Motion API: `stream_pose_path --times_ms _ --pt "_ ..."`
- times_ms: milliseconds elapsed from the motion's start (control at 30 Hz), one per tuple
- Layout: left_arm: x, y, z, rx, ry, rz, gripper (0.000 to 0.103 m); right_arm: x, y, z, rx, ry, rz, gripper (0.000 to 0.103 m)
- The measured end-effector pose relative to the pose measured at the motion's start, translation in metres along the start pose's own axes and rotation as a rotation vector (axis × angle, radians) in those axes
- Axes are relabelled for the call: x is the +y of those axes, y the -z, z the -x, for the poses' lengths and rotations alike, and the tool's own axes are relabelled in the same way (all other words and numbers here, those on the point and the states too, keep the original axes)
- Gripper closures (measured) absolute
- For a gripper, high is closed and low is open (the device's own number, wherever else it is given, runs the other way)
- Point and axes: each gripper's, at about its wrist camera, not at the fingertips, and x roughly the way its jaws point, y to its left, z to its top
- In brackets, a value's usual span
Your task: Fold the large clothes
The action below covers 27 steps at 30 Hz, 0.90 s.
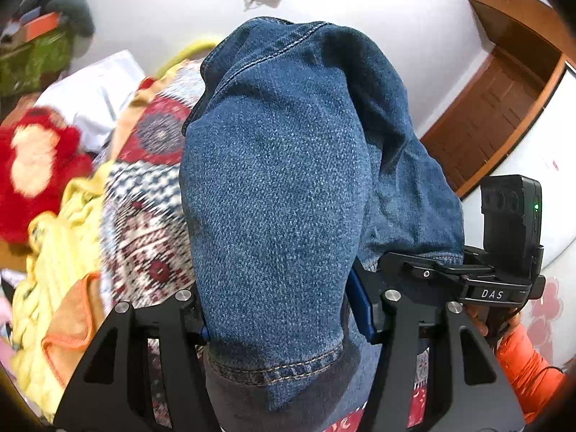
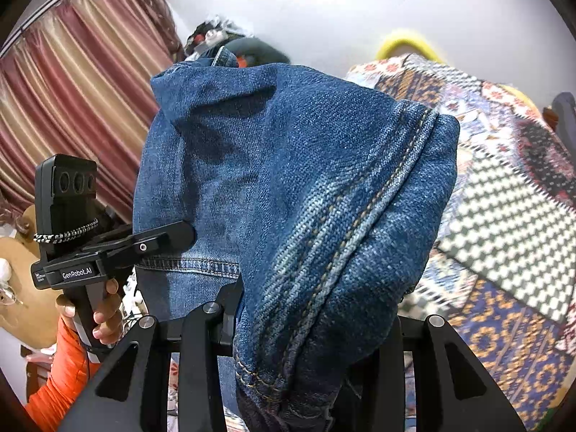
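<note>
Bunching jeans [image 1: 280,187] clamped between left tongs [image 1: 284,327], right tongs [image 2: 306,331].

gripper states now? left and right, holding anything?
Left gripper: jaws shut on the blue jeans.
Right gripper: jaws shut on the same jeans, at a seamed fold.

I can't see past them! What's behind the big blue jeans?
Behind the jeans lies a patterned blanket with yellow clothes and a red stuffed toy, then a white wall. The jeans cover the middle of the blanket, so anything there is hidden.
</note>
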Motion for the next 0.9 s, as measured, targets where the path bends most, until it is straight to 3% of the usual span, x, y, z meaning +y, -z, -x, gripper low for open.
stream_pose_path --times_ms 267,433,600,733,800,900 --pt "0.066 0.041 -0.013 0.101 -0.028 0.132 0.045 0.019 0.019 -0.081 0.155 -0.011 -0.043 0.067" --pt "0.11 0.063 -0.054 0.192 -0.051 0.22 0.045 0.0 0.028 -0.146 0.297 0.002 -0.09 0.067" --pt "0.154 0.081 -0.1 0.257 -0.045 0.3 0.041 -0.024 0.024 -0.192 0.385 0.003 -0.083 0.066" --pt "0.154 0.086 -0.102 0.252 -0.041 0.268 0.037 -0.042 0.022 -0.209 0.424 -0.042 -0.084 0.055" --pt "0.147 0.089 -0.096 0.246 -0.048 0.243 0.035 -0.052 0.025 -0.208 0.424 -0.038 -0.092 0.033" --pt "0.136 0.091 -0.085 0.232 -0.079 0.229 0.035 -0.062 0.029 -0.197 0.409 -0.039 -0.112 0.03"
